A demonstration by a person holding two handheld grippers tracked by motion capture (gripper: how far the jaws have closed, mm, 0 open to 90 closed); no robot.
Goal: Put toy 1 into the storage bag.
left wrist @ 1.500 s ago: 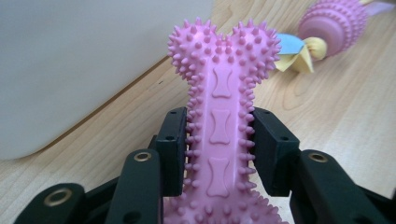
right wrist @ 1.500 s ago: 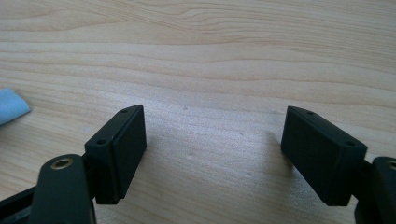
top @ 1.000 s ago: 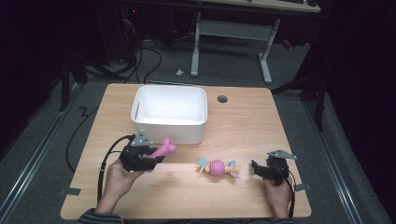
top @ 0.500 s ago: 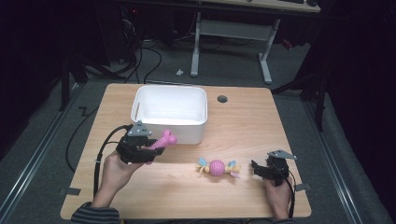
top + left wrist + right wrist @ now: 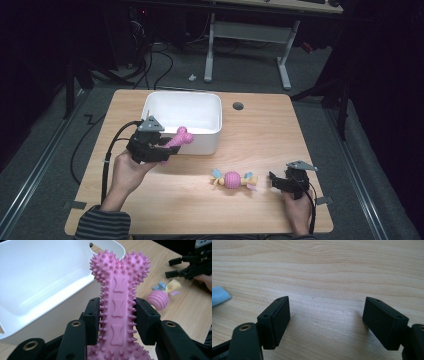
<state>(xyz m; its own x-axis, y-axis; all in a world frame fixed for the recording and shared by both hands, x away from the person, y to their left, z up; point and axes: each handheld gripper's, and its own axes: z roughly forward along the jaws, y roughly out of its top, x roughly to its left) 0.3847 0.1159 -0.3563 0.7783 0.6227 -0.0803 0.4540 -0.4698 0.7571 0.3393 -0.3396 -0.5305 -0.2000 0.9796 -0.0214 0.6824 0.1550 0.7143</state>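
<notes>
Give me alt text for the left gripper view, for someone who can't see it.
Two black jaws clamp the shaft of a pink spiky bone toy, its knobbed end raised beside the rim of a white plastic bin. Behind it, on the wooden table, lies a pink ball toy, with the other gripper farther off.

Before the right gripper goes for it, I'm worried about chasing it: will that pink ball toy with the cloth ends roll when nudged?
The ball toy looks round in the middle, so it may roll a little. Its cloth ends lie flat on the table and would probably stop it soon.
</notes>
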